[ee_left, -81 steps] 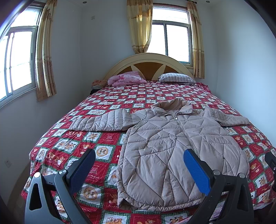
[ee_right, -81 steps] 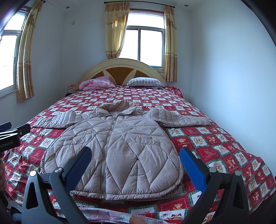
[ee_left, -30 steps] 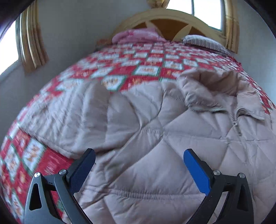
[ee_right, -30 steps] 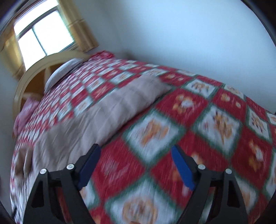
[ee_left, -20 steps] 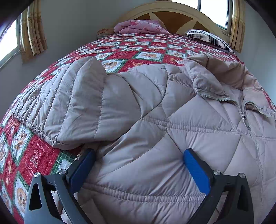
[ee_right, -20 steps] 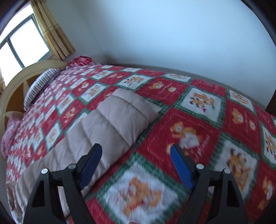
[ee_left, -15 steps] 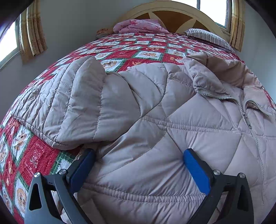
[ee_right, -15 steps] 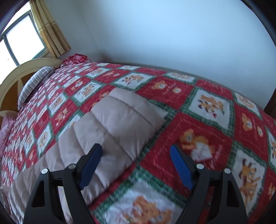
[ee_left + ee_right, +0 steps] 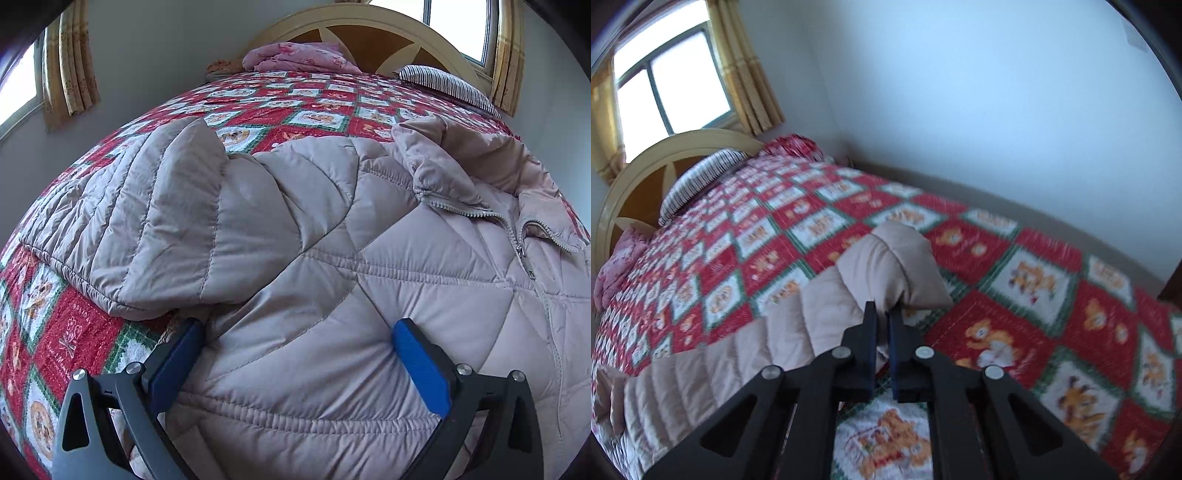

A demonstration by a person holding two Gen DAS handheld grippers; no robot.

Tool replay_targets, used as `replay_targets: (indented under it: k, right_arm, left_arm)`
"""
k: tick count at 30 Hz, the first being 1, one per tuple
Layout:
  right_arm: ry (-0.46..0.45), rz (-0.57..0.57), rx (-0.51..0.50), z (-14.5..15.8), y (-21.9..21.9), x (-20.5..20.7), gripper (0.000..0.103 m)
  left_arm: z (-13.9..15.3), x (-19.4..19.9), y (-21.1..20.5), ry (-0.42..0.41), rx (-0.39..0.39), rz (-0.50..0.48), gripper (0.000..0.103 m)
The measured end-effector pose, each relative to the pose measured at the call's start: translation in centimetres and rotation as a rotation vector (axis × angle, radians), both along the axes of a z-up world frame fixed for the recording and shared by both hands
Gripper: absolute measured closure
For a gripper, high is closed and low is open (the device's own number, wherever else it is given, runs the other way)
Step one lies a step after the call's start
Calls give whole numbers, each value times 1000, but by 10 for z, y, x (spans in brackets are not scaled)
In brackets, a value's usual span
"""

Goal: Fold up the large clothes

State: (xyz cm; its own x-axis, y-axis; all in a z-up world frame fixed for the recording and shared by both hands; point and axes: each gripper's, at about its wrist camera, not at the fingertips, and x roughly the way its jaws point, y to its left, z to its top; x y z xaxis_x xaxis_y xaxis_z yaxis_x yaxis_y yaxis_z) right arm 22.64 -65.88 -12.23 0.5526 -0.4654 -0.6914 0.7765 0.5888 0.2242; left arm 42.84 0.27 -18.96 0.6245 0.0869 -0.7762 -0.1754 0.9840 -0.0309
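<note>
Pointing steeply down at the bed [image 9: 997,258], the right gripper [image 9: 881,314] has its jaws pinched nearly together on the cuff of the jacket's sleeve [image 9: 886,266]. The left gripper [image 9: 295,339], angled down too, stands wide open over the jacket [image 9: 332,258] near its armpit, with fabric between the pads but unsqueezed.

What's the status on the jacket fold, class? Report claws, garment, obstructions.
Right claw shut on the jacket's sleeve cuff. Left claw open, straddling the jacket body. Jacket flat on the bedspread, unfolded. Nothing in the way.
</note>
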Motion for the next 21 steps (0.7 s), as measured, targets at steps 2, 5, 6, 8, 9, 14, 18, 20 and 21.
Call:
replay_targets:
  k: [2, 5, 6, 8, 9, 14, 18, 20, 21]
  right_arm:
    - [-19, 9, -51, 19, 9, -5, 96]
    - [-66, 23, -118, 52, 23, -11, 96]
    - [-83, 28, -137, 62, 29, -11, 96]
    - [-128, 45, -194, 90, 43, -12, 96]
    - [-144, 55, -221, 101, 50, -12, 96]
    - [-227, 163, -374, 161, 106, -2, 97]
    - [-276, 293, -512, 197, 169, 12, 99]
    - [-291, 354, -561, 207, 194, 22, 99]
    - [-296, 383, -578, 211, 206, 26, 99]
  left_arm:
    - [0, -1, 1, -2, -3, 0, 1]
    - [1, -1, 2, -5, -8, 0, 1]
    - [1, -1, 2, -6, -10, -1, 1]
    - [1, -2, 3, -8, -15, -1, 1]
    - [1, -3, 3, -10, -20, -1, 1]
    - [2, -5, 5, -17, -35, -2, 1]
    - [2, -6, 7, -22, -45, -4, 1]
    - [2, -6, 8, -24, -51, -4, 1]
    - [3, -7, 9, -26, -54, -5, 1]
